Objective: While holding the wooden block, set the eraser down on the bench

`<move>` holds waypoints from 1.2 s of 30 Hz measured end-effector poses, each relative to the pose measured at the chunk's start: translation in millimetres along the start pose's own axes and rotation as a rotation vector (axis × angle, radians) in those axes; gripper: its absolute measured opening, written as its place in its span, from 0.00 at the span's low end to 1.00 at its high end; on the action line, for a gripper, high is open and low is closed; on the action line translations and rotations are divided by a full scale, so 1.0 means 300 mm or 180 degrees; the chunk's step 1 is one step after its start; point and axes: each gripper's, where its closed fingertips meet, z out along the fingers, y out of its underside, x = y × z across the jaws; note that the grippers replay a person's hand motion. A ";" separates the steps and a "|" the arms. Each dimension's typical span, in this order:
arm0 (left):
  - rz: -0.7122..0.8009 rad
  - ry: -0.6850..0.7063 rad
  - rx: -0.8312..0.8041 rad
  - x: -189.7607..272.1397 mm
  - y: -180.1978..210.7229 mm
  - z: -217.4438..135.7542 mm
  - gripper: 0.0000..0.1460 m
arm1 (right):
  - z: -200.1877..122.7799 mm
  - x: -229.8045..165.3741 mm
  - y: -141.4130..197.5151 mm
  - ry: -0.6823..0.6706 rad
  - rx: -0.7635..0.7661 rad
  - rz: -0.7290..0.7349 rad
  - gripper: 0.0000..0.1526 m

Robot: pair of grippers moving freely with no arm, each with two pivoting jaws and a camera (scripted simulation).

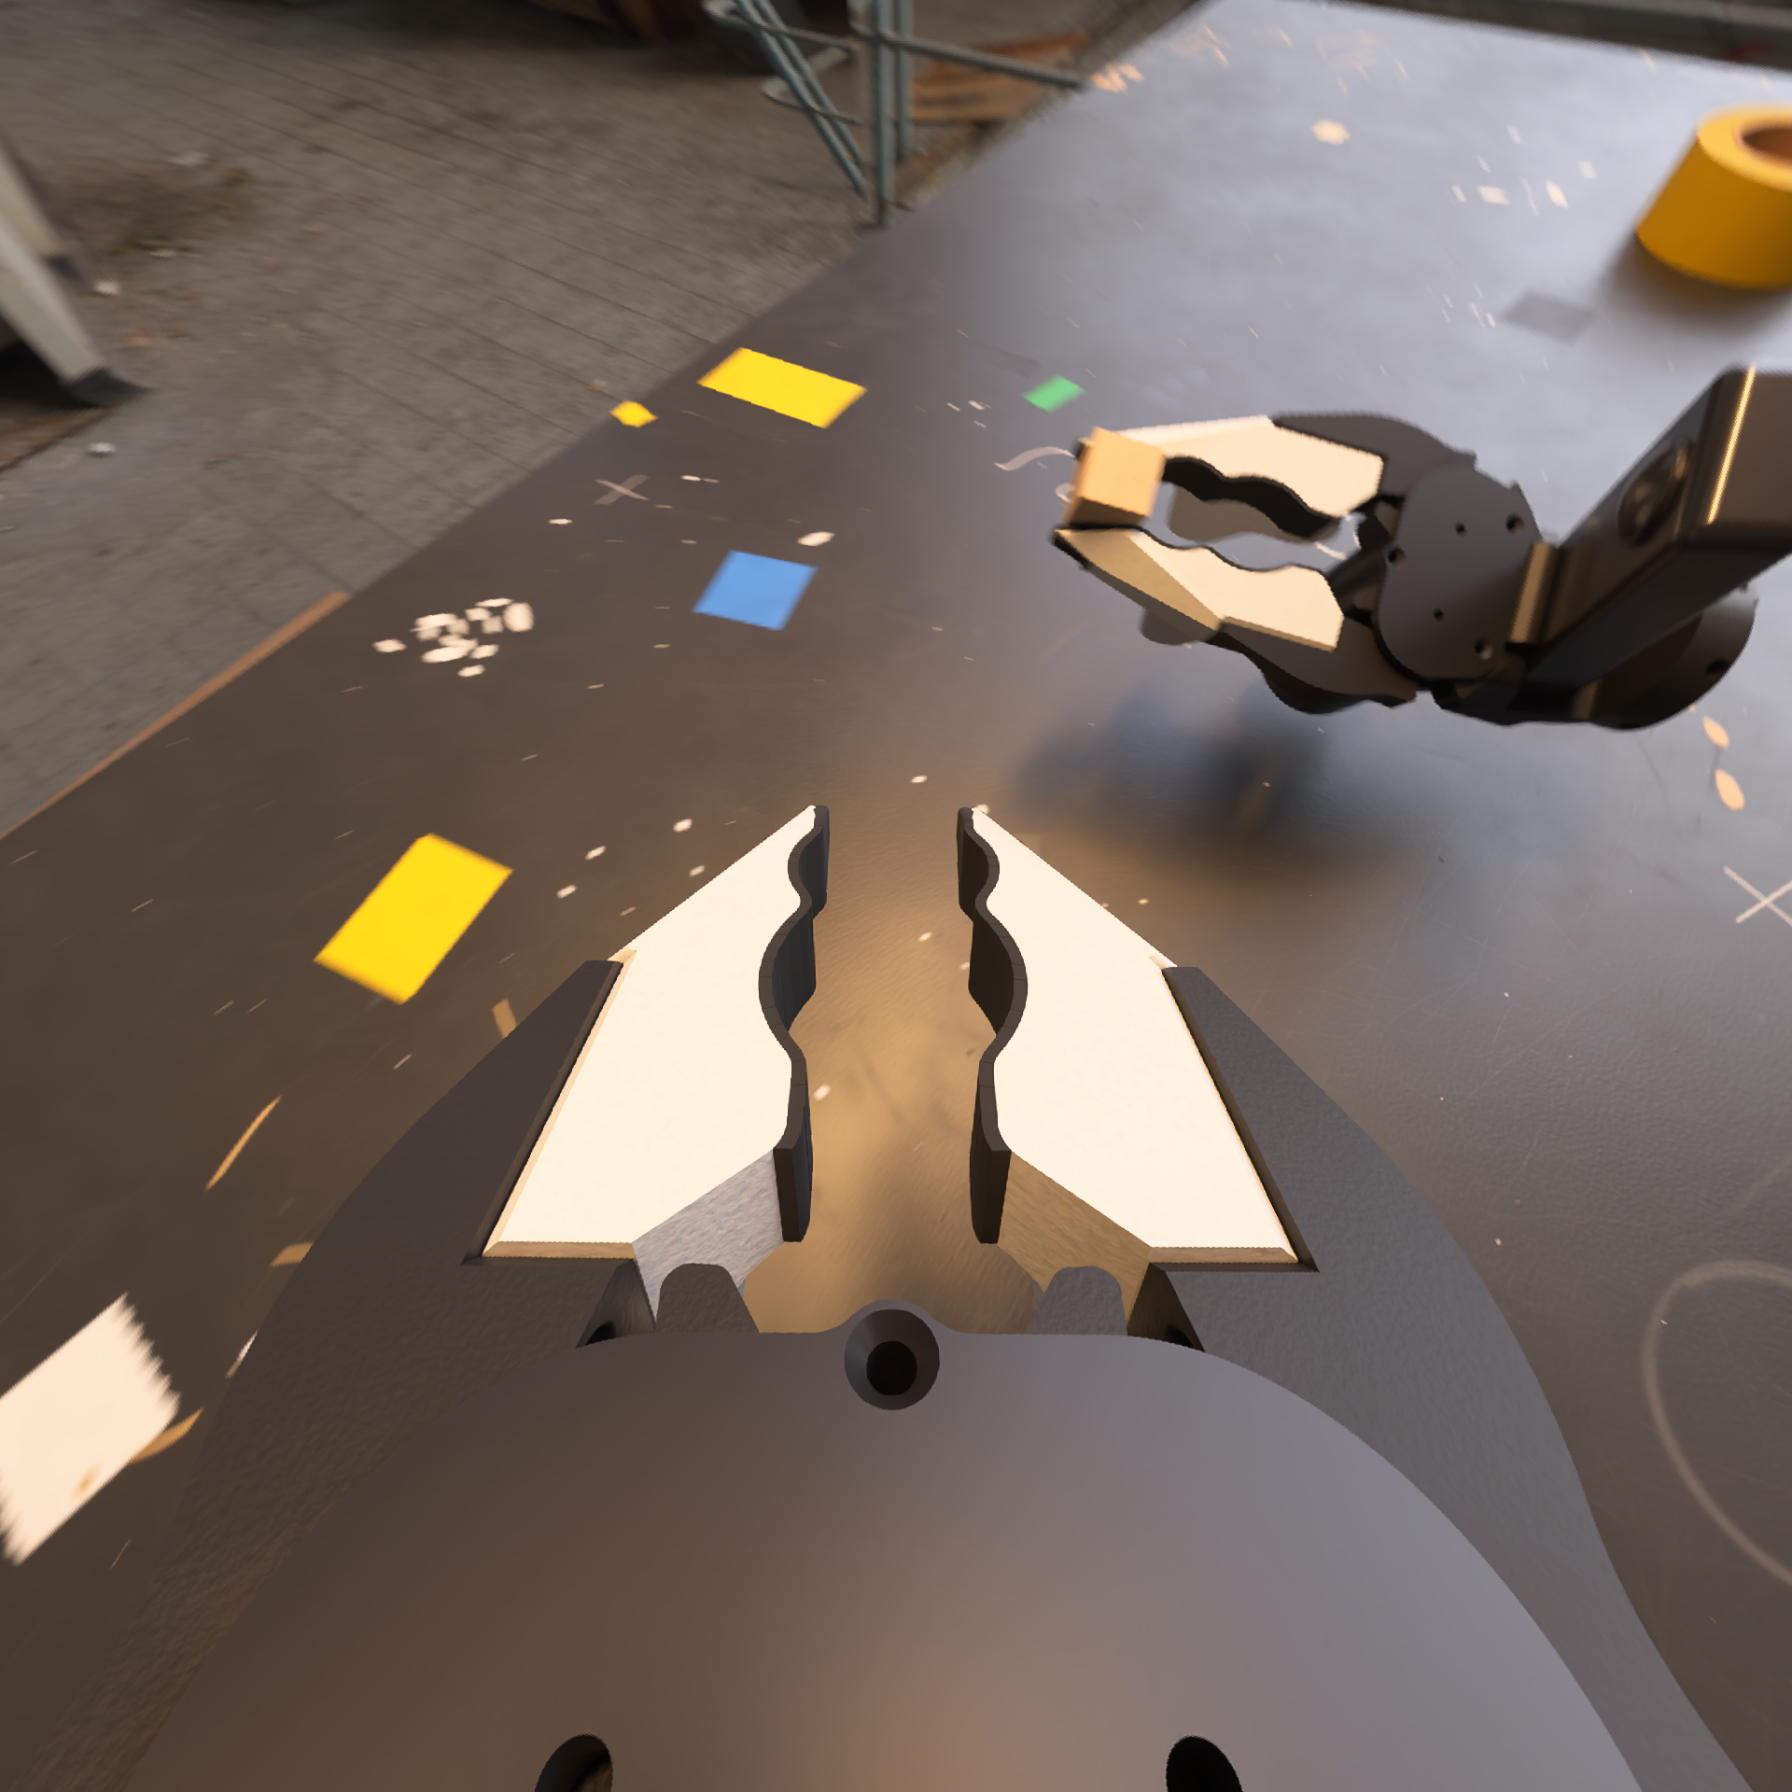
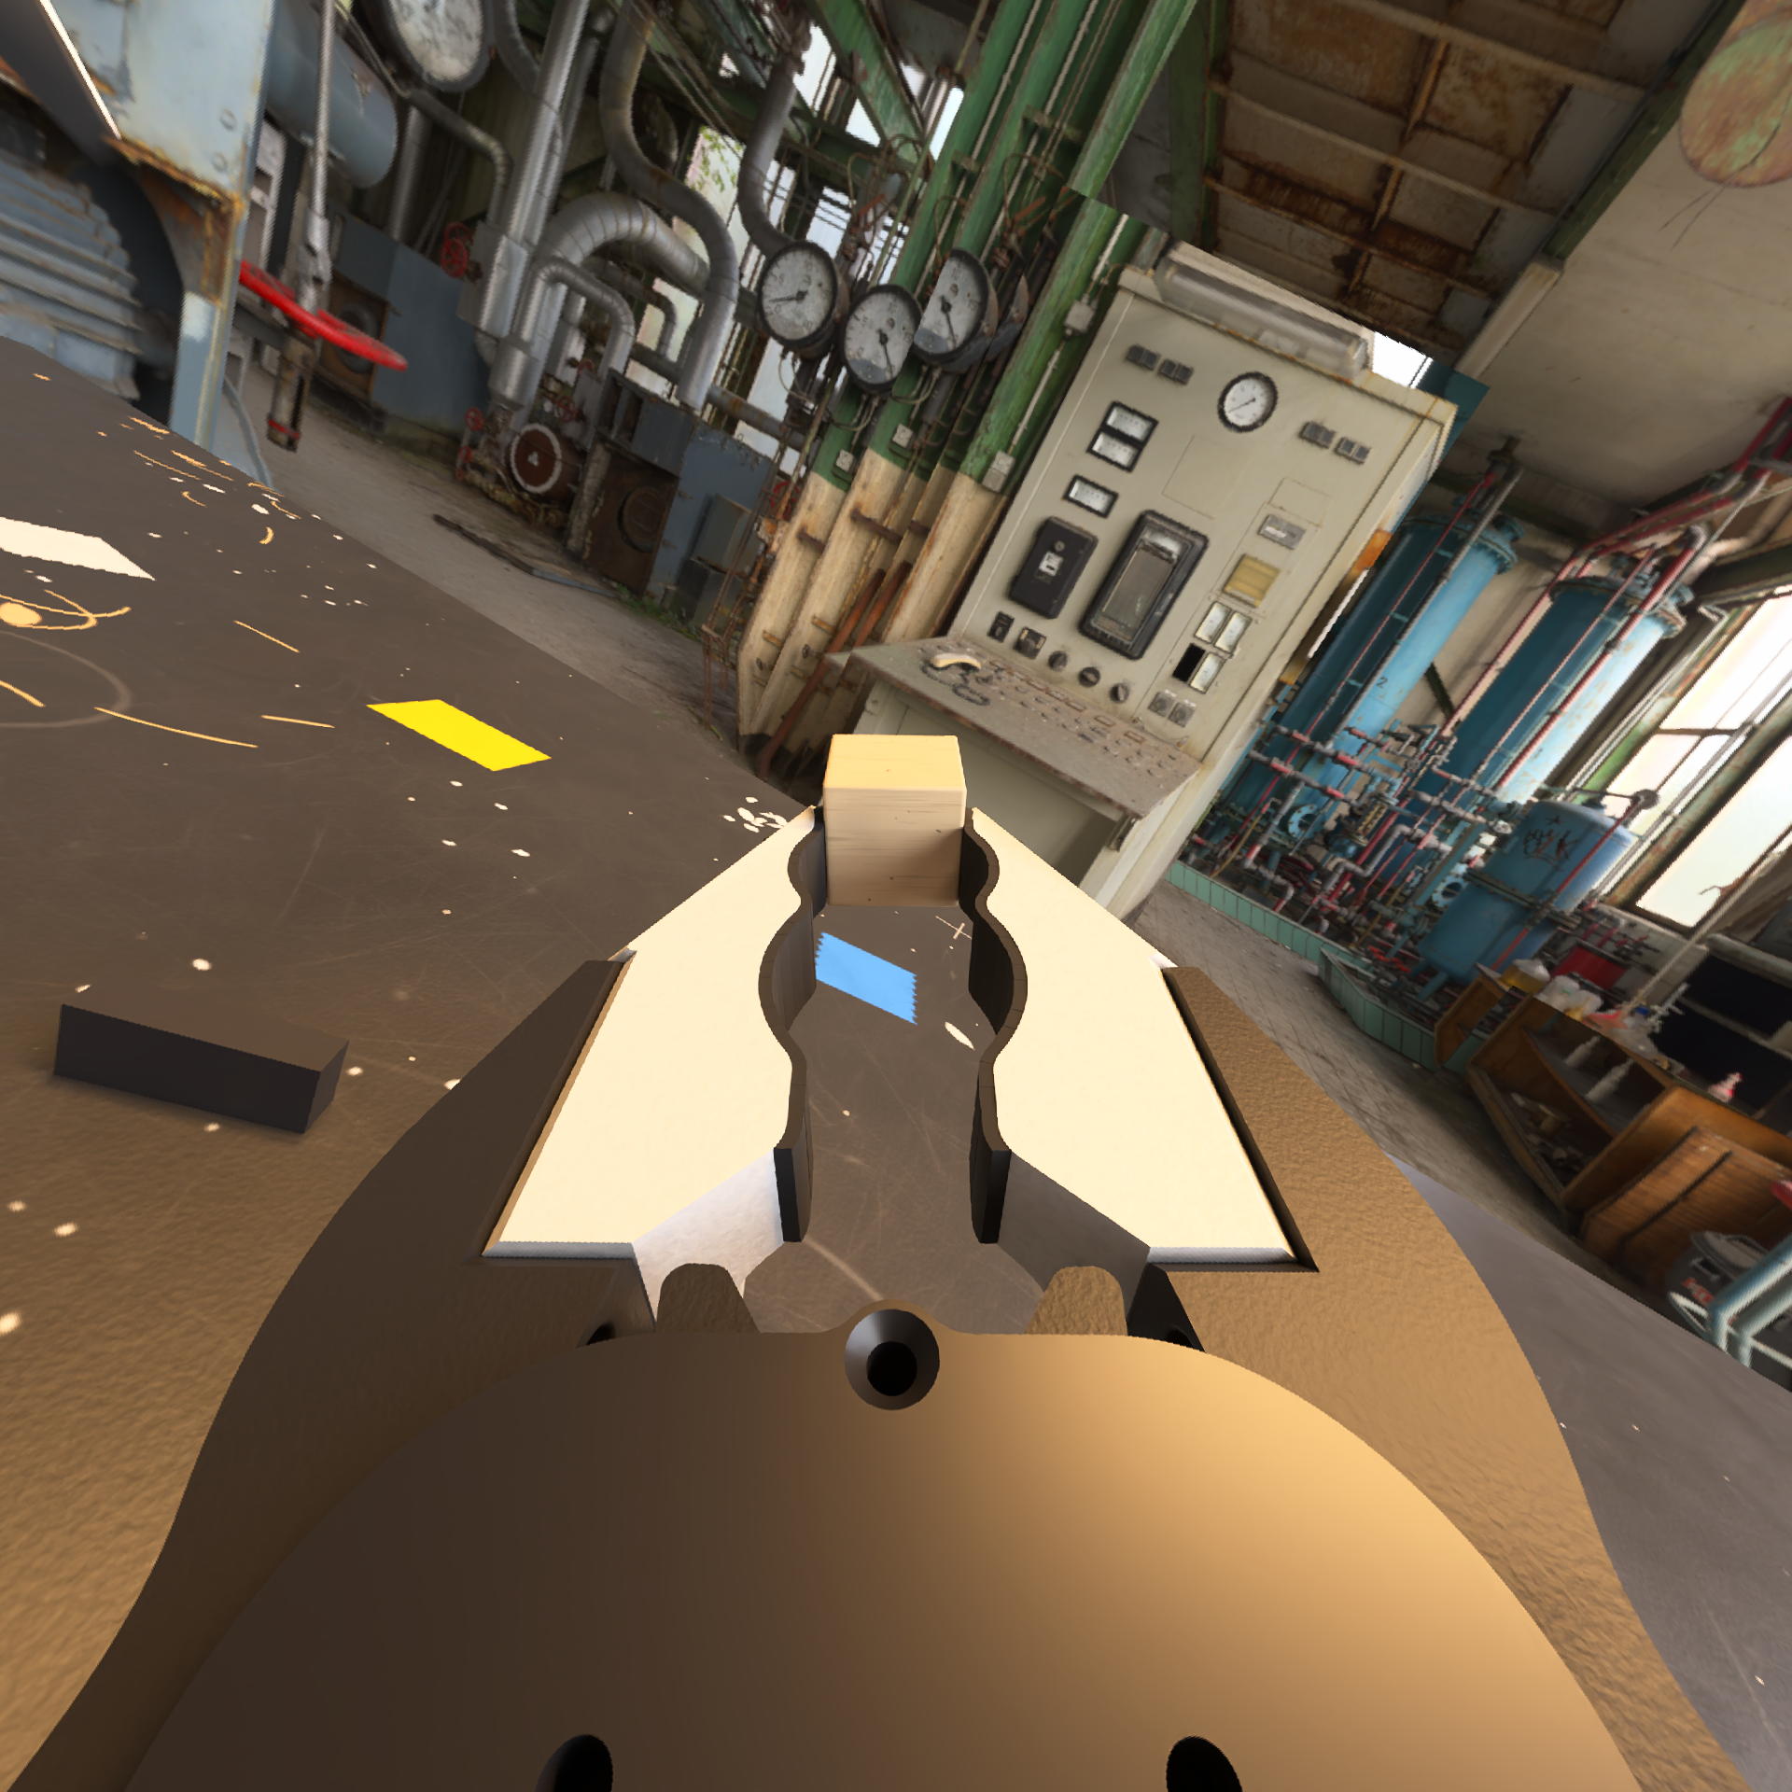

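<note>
Two tongs: right gripper [image 2: 892,824] pinches pale cube-shaped wooden block [image 2: 892,819] at tips; left gripper [image 1: 892,824] spread, empty. Dark matte slab eraser [image 2: 199,1067] lies flat on scuffed bench [image 2: 242,873], left of right gripper.

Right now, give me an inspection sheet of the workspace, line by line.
Surface: dark bench, scuffed, with chalk marks and yellow, blue, green and white patches.
Job's things: wooden block pinched at the right gripper's fingertips; dark eraser lying flat on the bench, free.
Clutter: yellow tape roll at the far side.
Grippers: left gripper open, empty, above the bench.
Cables: nothing seen.
Surroundings: control cabinet, gauges, pipes, blue tanks.
</note>
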 end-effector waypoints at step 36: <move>-0.1274 -0.1524 -0.0816 -0.525 0.464 -0.517 0.20 | 0.006 -0.016 0.006 -0.0043 -0.0041 -0.0128 0.17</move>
